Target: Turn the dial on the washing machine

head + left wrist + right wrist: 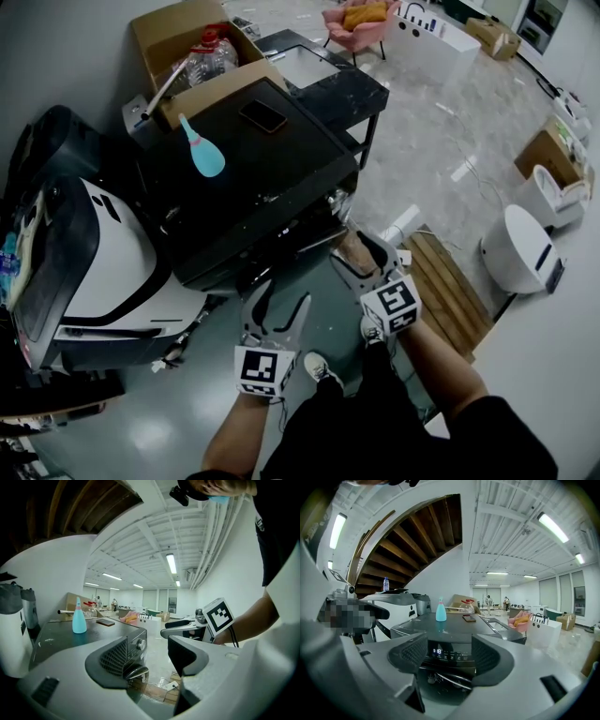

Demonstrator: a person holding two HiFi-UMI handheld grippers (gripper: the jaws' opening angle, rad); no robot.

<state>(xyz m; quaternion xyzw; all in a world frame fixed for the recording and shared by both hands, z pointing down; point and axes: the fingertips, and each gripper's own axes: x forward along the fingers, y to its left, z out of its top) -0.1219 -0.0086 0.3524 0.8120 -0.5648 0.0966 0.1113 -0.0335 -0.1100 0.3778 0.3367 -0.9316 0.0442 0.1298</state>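
Head view: what is sitting around the washing machine [253,178]?

A blue bottle [202,150] is standing on its black lid and a phone [263,116] is lying there too. A cardboard box [187,37] is standing behind it, and a white machine [112,262] is sitting just beside it on the left. Its front is facing the person.

And the room?

A grey glossy floor [431,141] is stretching away to a pink armchair [361,23]. A wooden pallet [450,281] is lying near the person's feet.

Where is the dial [140,644] showing?

In the left gripper view, on the machine's front near its corner, apart from both tools.

What are the grippers doing?

The left gripper [281,302] is hovering with jaws spread, holding nothing. The right gripper [367,251] is standing wide apart too, empty, with the lit control panel [445,653] showing beyond its jaws.
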